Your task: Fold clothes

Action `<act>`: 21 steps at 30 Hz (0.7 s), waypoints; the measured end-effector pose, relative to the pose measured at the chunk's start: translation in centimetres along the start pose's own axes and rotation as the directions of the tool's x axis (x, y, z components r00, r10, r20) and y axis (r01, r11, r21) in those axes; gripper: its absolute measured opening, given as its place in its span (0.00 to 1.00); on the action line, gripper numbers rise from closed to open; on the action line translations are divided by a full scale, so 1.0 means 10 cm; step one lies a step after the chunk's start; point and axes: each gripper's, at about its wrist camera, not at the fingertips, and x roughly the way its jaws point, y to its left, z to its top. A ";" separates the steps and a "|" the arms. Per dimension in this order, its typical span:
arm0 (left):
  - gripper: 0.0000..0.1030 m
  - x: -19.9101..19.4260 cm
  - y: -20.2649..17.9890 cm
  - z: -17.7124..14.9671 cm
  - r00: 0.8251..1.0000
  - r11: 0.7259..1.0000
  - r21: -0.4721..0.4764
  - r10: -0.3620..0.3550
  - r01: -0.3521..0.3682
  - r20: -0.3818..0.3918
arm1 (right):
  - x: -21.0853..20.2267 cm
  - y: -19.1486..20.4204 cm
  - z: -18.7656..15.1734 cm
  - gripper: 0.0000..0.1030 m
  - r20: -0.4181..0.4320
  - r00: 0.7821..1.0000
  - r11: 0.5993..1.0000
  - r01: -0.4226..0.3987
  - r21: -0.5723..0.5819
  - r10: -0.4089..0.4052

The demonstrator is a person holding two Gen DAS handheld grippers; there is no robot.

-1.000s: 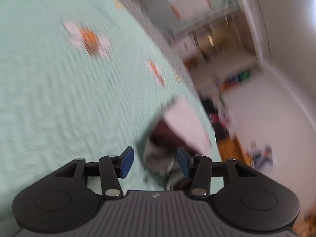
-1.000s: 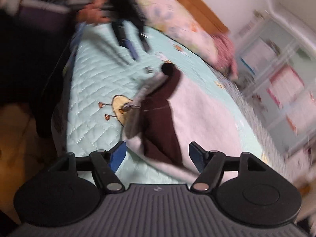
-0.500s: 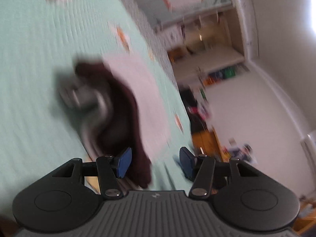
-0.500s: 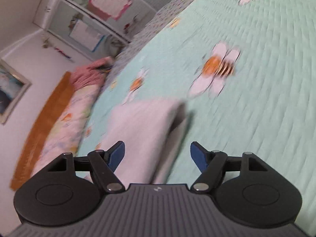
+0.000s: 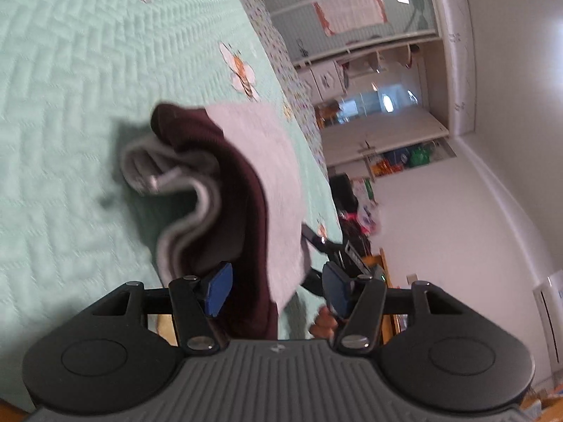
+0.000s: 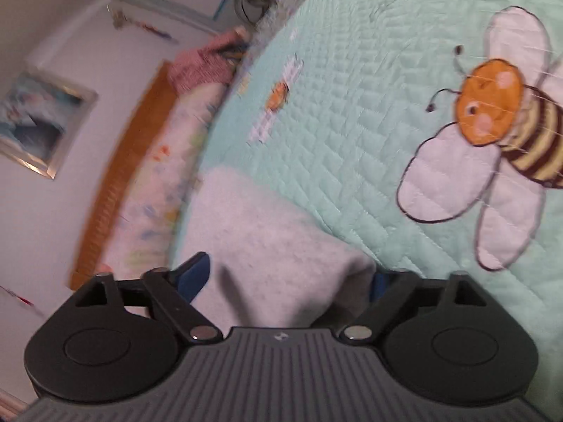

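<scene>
Holding both grippers, left point(image 5: 276, 290) and right point(image 6: 288, 277), spread wide around my folded garment point(image 5: 246, 176) near the bed's point(image 5: 70, 105) edge.

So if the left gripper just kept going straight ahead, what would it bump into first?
Most likely the folded garment: its dark maroon and pale grey layers lie between the open left gripper fingers already, on the mint bee quilt. Depth is blurry, though.

between the blue-padded jaws, the garment point(image 5: 246, 183) is maroon, pale pink and grey-edged; beyond them, a mint herringbone quilt point(image 6: 352, 112) carries an orange-faced, yellow-and-brown striped bee point(image 6: 492, 140).
</scene>
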 end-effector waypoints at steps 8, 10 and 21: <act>0.61 -0.33 0.03 0.04 0.997 1.000 0.000 0.021 -0.021 0.068 | -0.69 0.30 -0.52 0.29 0.134 0.990 0.992 0.017 0.125 -0.034; 0.62 -0.44 0.05 -0.02 0.997 1.000 -0.014 0.012 -0.011 0.073 | -0.91 0.30 -0.73 0.28 0.174 0.983 0.985 0.025 0.172 -0.056; 0.64 -0.31 0.08 -0.30 0.997 1.000 0.016 0.028 -0.027 -0.066 | -1.59 0.10 -1.91 0.25 0.209 0.965 0.924 0.072 0.375 -0.160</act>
